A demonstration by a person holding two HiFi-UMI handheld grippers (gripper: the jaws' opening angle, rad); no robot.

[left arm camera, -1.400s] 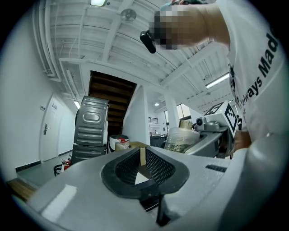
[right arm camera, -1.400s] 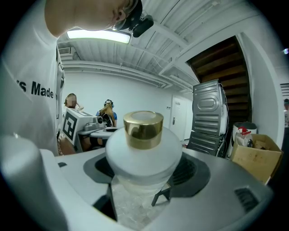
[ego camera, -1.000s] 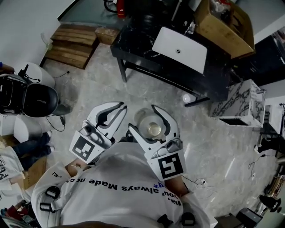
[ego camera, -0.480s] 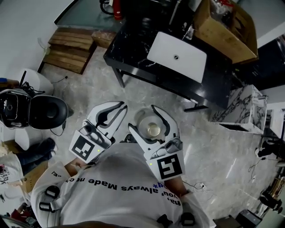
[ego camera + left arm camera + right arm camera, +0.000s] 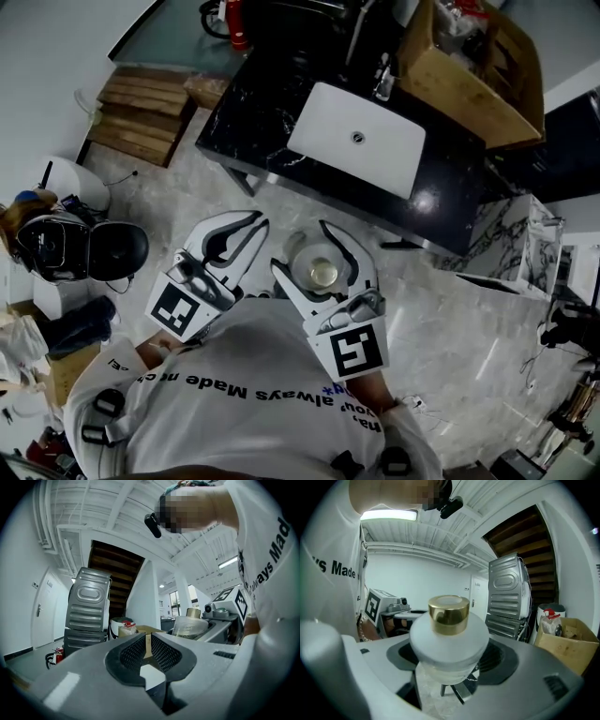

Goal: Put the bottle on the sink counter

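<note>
On the left, the left gripper (image 5: 251,225) was held out in front of the person's chest with its fingers drawn almost together, only a thin slit between the pads, and nothing in them. Just beside it to the right, the right gripper (image 5: 307,253) had its fingers closed around the body of the bottle (image 5: 449,639), a pale, frosted bottle with a gold cap (image 5: 449,613). The bottle hung in the air above the marbled floor (image 5: 441,309), close to the person and well apart from the black table (image 5: 246,111) ahead. It stood upright, its long axis vertical and crossing the line of the fingers. The cap pointed straight up, so that the head view looked down onto the top of it. The step in hand looked like the carry: the bottle was grasped and lifted but not yet brought over the table. The next move would probably call for reaching forward over the table's near edge and choosing a bare patch of black top. The stretch left of the white sink (image 5: 356,139) looked free, while the cardboard box (image 5: 473,58) crowded the right end. After that, the bottle would need lowering level until its base sat flat, and only then should the fingers part.
</note>
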